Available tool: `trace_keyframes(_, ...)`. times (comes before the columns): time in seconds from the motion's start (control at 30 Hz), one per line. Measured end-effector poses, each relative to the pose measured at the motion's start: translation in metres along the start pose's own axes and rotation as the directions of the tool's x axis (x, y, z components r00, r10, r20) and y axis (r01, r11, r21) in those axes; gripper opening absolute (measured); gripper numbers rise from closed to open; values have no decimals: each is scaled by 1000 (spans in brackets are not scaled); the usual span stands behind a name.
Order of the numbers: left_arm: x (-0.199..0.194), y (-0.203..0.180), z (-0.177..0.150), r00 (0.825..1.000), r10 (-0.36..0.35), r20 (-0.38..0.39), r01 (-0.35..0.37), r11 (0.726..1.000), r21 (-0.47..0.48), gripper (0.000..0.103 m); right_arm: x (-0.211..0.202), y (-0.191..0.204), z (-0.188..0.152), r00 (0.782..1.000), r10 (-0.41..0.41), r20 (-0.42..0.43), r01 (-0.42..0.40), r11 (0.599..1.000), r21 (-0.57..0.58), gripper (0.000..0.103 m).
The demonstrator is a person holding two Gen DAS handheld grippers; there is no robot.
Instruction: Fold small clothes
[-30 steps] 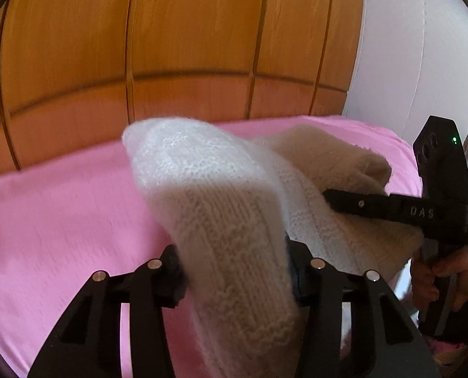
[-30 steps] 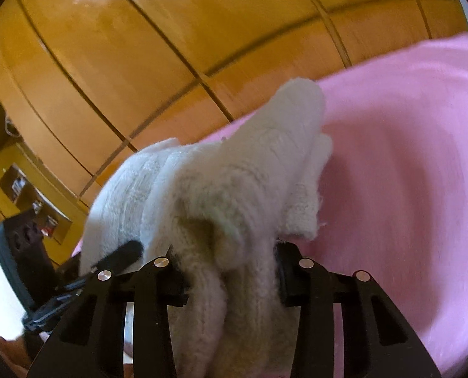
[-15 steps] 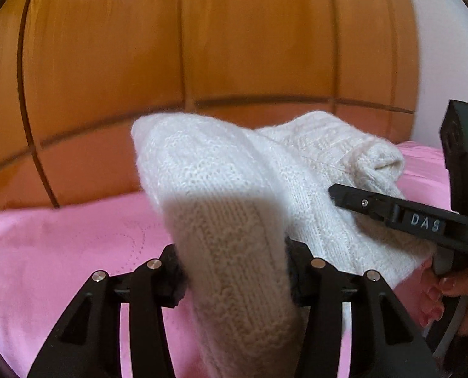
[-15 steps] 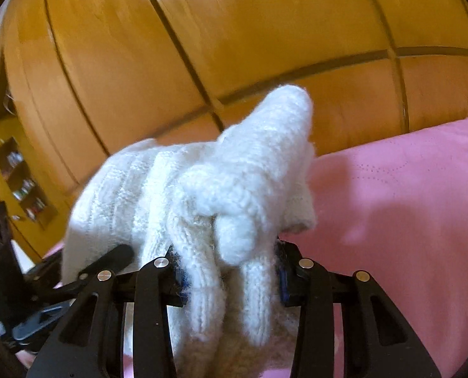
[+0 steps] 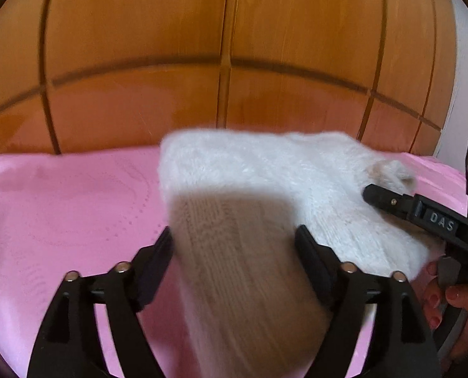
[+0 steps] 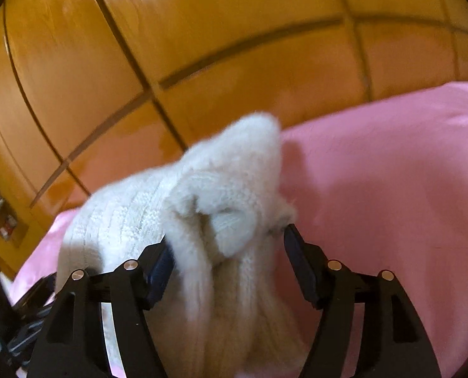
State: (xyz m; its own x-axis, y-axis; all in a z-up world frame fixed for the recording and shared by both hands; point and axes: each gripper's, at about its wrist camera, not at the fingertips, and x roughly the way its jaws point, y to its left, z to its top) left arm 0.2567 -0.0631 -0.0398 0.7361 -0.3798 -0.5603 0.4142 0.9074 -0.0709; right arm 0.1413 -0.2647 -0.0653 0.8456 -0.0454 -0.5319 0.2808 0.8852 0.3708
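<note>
A cream knitted garment (image 5: 265,189) hangs between both grippers above the pink bed sheet (image 5: 60,204). My left gripper (image 5: 234,245) has its jaws against a thick fold of the knit, which fills the gap and drapes toward the camera. My right gripper (image 6: 227,245) holds the other bunched edge of the same garment (image 6: 221,195), though its jaws look slightly spread, with a gap at the right pad. The right gripper also shows at the right of the left wrist view (image 5: 423,217), with the person's hand under it. The frames are blurred by motion.
A glossy wooden panelled wall (image 5: 234,63) stands behind the bed. The pink sheet (image 6: 391,173) spreads wide to the right in the right wrist view. A shelf niche (image 6: 1,217) shows at far left there. A white wall (image 5: 467,78) is at far right.
Both grippers have lowered and tipped forward with the garment, bringing more pink sheet into view. The jaws of both grippers look wider apart than before.
</note>
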Motion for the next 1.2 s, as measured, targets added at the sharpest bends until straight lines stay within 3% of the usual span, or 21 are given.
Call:
trace_keyframes(0.1,-11,-6,-3,997,67,44,-69,997,37,86,-12,-4,-4,985,-161,55,160,987,28,67)
trace_keyframes(0.17,-1,-9,-6,994,100,-37,-98,994,58,88,-4,-12,-4,972,-234,3,233,970,67,71)
trace_keyframes(0.23,14,-3,-7,987,87,-134,-80,996,50,89,7,-17,-2,970,-235,-55,239,967,88,76)
trace_keyframes(0.27,13,0,-9,987,76,-140,-72,997,36,90,10,-15,-1,972,-226,-61,231,969,89,77)
trace_keyframes(0.43,4,7,-10,993,55,-108,-57,998,-15,93,-12,-6,-8,978,-206,13,205,977,64,79)
trace_keyframes(0.5,-5,7,-16,994,64,-89,-65,998,-13,99,-25,-1,-17,976,-215,38,213,976,41,82)
trace_keyframes(0.57,-21,4,-22,995,78,-65,-79,997,-14,101,-40,4,-27,970,-238,41,238,971,15,85)
trace_keyframes(0.7,-34,-4,-32,992,102,-80,-103,995,-5,101,-45,12,-39,927,-375,4,375,926,-38,91)
trace_keyframes(0.83,-46,-6,-37,990,115,-84,-117,993,-17,101,-63,13,-44,931,-362,43,364,931,-28,94)
trace_keyframes(0.9,-56,-9,-43,988,135,-72,-136,991,-13,101,-76,17,-50,929,-360,90,363,931,-30,98)
trace_keyframes(1.03,-67,-17,-55,952,294,-89,-293,956,23,101,-103,28,-68,913,-372,168,387,920,-65,99)
trace_keyframes(1.2,-82,-26,-61,949,310,-66,-306,950,59,101,-118,40,-84,915,-369,162,390,911,-134,99)
